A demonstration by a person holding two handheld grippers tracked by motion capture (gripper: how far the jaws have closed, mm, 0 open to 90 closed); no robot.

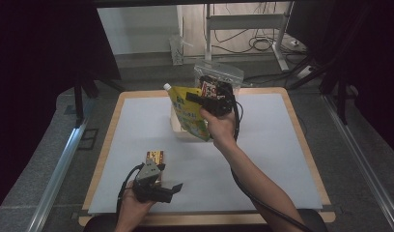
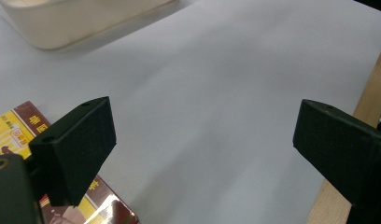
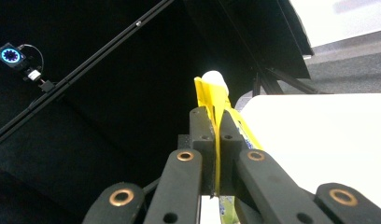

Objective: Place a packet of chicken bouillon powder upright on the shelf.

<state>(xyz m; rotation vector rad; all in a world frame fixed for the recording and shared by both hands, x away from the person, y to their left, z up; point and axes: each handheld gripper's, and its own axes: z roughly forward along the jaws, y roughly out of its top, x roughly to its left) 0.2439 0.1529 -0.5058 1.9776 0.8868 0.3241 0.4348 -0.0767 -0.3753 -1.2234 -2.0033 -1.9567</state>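
Pinching the yellow spouted pouch (image 1: 189,112) above the cream tray (image 1: 177,128), the right gripper (image 1: 194,100) grips its soft, floppy edge; holding nearer the stiff white cap (image 3: 215,79) seems steadier. The left gripper (image 1: 172,189) hovers spread, gripping nothing.

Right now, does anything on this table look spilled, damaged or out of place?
Nothing stands out. The right gripper holds the yellow pouch tilted above the table, cap on; the small packet lies flat beside the open left gripper.
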